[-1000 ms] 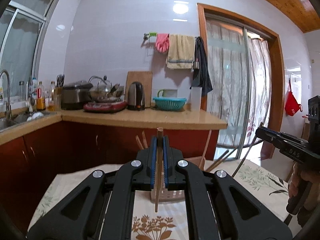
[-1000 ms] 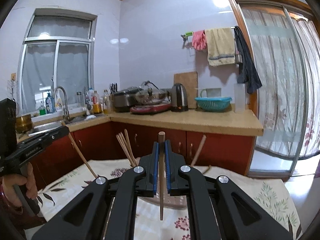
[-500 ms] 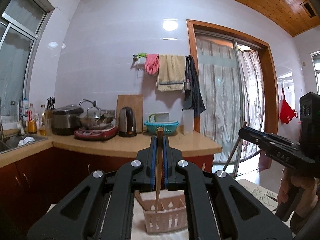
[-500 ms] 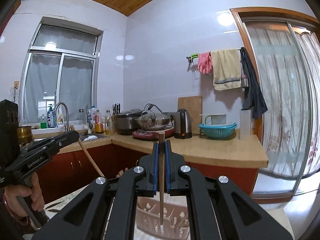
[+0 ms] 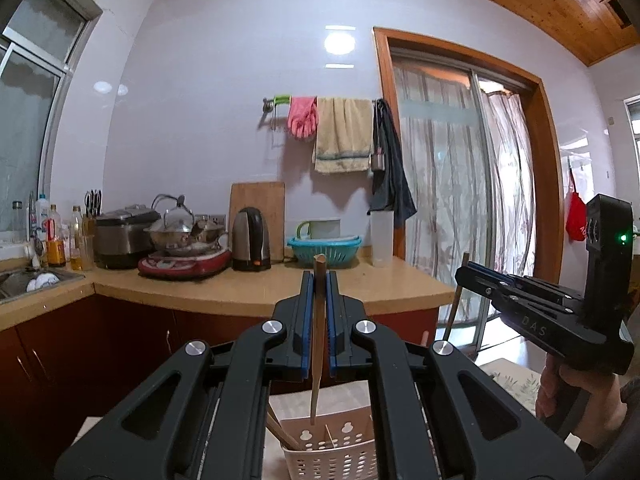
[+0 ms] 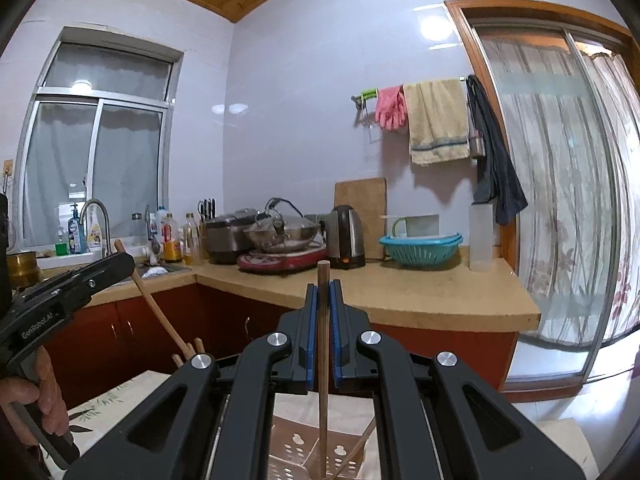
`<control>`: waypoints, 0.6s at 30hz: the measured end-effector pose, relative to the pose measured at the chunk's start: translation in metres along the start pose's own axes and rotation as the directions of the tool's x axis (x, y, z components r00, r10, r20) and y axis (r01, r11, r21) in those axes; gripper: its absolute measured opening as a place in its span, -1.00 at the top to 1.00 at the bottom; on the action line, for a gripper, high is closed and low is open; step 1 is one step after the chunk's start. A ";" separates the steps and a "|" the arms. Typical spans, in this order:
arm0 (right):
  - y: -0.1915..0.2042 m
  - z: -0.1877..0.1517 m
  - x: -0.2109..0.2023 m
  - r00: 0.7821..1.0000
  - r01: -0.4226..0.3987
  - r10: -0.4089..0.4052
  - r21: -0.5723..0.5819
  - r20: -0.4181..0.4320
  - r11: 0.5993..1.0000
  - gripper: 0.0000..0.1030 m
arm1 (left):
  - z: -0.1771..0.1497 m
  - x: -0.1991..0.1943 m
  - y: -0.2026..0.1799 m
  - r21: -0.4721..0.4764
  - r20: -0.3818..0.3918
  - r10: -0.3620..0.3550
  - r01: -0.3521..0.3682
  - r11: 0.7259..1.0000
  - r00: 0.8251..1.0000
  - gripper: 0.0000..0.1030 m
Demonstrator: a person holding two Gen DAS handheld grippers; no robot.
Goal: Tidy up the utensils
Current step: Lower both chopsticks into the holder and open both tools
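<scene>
My left gripper is shut on a wooden chopstick that hangs nearly upright, its tip just over the rear of a pale perforated utensil basket. Other chopsticks lean inside that basket. In the right wrist view my right gripper is shut on a second upright chopstick, whose lower end reaches down into the basket. Each gripper shows in the other's view: the right gripper at the right edge, the left gripper at the left, each in a hand.
The basket stands on a table with a flowered cloth. Behind it runs a tan counter with a kettle, cooker, wok and teal colander. A sink lies left, a curtained sliding door right.
Both grippers have moved forward over the table with their chopsticks. The basket has come close under them and sits low in both views. The chopstick tips now hang at the basket.
</scene>
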State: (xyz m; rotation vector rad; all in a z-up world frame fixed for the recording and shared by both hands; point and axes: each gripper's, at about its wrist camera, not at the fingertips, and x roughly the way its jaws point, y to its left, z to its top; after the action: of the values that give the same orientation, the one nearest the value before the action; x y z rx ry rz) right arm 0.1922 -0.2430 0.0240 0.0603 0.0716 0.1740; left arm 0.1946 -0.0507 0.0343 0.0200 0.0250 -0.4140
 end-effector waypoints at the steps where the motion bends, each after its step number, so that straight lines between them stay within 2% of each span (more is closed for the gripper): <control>1: -0.001 -0.003 0.005 1.000 0.000 0.000 0.003 -0.007 1.000 0.87 | -0.004 0.006 0.001 -0.005 -0.014 0.000 0.000 1.000 1.000 0.87; 10: -0.005 -0.014 0.024 1.000 0.012 -0.012 -0.016 -0.013 1.000 0.87 | -0.027 0.021 0.009 -0.016 -0.080 -0.001 0.000 1.000 0.997 0.87; 18: -0.005 -0.038 0.033 0.997 0.011 -0.012 -0.008 -0.079 1.000 0.87 | -0.045 0.028 0.010 -0.025 -0.129 -0.012 0.009 1.000 0.992 0.87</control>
State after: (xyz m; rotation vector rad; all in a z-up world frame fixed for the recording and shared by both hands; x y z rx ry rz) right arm 0.2228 -0.2406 -0.0164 0.0458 0.1506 0.1653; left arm 0.2231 -0.0515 -0.0114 0.0230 0.1582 -0.4223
